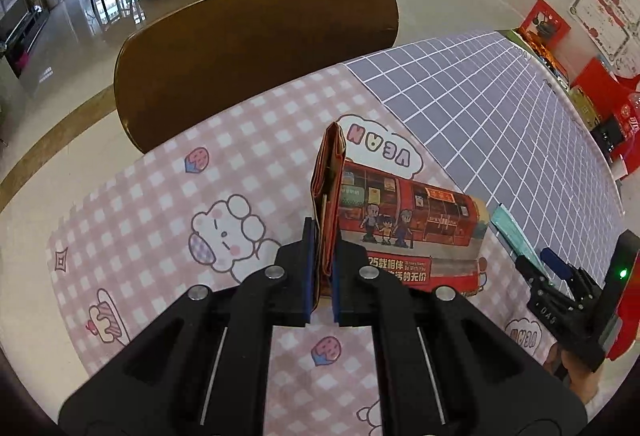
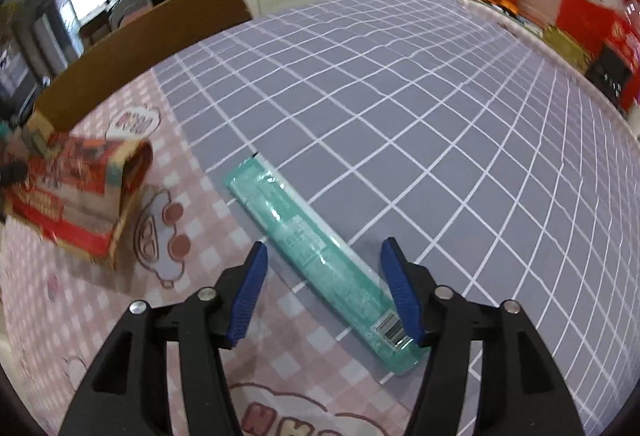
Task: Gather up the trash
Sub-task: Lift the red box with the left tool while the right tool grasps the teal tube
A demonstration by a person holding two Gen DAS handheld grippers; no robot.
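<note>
Two pieces of trash: a red paper bag (image 1: 404, 224) and a long green wrapper (image 2: 320, 256); both are on the table (image 2: 440, 140), near each other.
Step in hand: by my reading the collecting is mid-way; the bag is already gripped, the wrapper is not yet picked up.
Left gripper (image 1: 322, 276): nearly shut; its blue pads clamp the folded edge of the red paper bag, which stands on edge between them; the printed side of the bag spreads to the right over the pink checked cloth (image 1: 160, 204).
Right gripper (image 2: 324, 292): jaws about half open, holding nothing; it points steeply down with the near end of the green wrapper lying between the fingers; the right finger (image 2: 400, 292) looks very close to the wrapper's edge or just on it, I cannot tell which; the left finger (image 2: 248, 292) stands clear.
Wrapper's place: flat on the table, slanting away from the camera; it lies across the seam where the pink checked cloth meets the grey grid cloth (image 2: 440, 116).
Next move, as I judge it: lower the right gripper so the pads straddle the wrapper's narrow width, then close; the wrapper is thin and flat, so the pads may need to press down to the cloth to catch an edge.
Risk: the glossy film could slide out, or the cloth could be pinched along with it.
Background: a brown chair back (image 1: 256, 48) stands beyond the table.
</note>
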